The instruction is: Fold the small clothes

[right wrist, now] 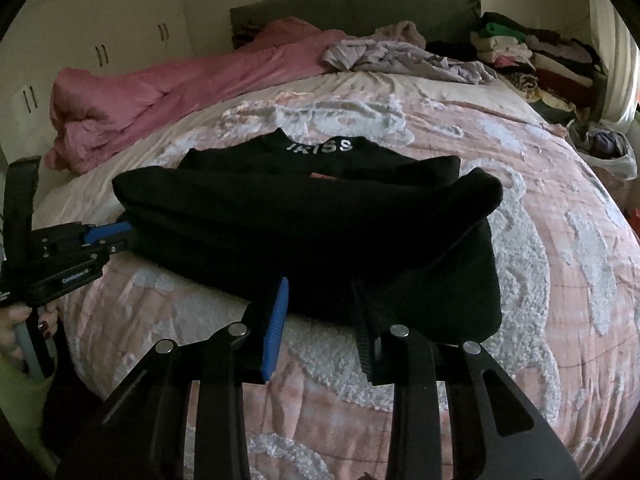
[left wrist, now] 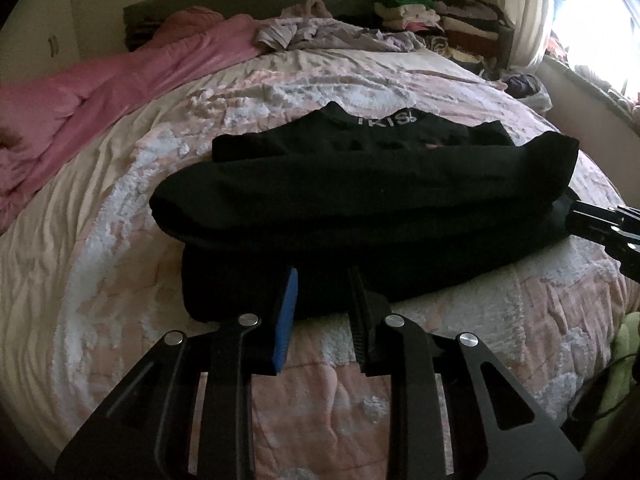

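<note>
A black sweater (left wrist: 360, 200) (right wrist: 304, 216) lies folded across the pink and white bedspread (left wrist: 120, 280) (right wrist: 540, 260), white lettering (right wrist: 320, 146) at its far collar. My left gripper (left wrist: 324, 276) straddles the near hem toward the sweater's left end. Its blue pad (left wrist: 286, 320) and black pad (left wrist: 360, 312) stand a narrow gap apart with cloth between them. The right wrist view shows that gripper (right wrist: 120, 240) at the left corner. My right gripper (right wrist: 318, 284) straddles the hem toward the right end, pads likewise apart, and shows at the sweater's right edge (left wrist: 572, 216).
A pink duvet (left wrist: 120, 80) is bunched along the far left. Loose lavender clothes (left wrist: 332, 32) and a stack of folded clothes (left wrist: 420, 12) sit near the headboard. A hand (right wrist: 16, 320) holds the left gripper. A plastic bag (right wrist: 608, 152) lies at the bed's right edge.
</note>
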The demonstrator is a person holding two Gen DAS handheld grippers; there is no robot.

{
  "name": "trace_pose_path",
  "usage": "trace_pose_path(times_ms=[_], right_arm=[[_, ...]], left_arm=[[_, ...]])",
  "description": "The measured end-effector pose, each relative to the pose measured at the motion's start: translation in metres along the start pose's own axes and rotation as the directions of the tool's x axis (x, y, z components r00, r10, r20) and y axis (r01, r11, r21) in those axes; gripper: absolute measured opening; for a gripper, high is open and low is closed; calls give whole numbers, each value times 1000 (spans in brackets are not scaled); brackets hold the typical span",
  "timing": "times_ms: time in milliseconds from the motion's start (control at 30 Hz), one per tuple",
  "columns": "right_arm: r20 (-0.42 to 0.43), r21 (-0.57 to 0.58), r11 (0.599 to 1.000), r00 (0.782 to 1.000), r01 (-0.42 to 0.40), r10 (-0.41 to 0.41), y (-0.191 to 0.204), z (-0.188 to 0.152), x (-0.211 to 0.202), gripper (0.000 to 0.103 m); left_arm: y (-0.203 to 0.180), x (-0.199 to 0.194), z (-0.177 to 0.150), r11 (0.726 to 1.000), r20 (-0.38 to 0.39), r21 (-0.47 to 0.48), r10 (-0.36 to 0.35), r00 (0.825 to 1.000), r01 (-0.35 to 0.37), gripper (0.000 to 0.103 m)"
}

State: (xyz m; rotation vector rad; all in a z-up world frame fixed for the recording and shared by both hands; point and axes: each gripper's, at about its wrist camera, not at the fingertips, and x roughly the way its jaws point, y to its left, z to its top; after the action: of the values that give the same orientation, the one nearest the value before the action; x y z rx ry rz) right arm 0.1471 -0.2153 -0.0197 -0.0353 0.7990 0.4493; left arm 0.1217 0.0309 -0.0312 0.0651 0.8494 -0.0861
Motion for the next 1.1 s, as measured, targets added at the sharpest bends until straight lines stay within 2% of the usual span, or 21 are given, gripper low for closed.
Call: trace_pose_path(times_ms=[600, 1100], right_arm=[[-72, 13, 998, 995, 63, -62, -17, -5, 40, 30], [-43, -8, 999, 998, 43, -43, -28, 30, 58, 30]], left_arm=[[8, 21, 4, 999, 5, -23, 41, 999, -41, 17], [13, 37, 42, 999, 46, -30, 30, 999, -29, 17]])
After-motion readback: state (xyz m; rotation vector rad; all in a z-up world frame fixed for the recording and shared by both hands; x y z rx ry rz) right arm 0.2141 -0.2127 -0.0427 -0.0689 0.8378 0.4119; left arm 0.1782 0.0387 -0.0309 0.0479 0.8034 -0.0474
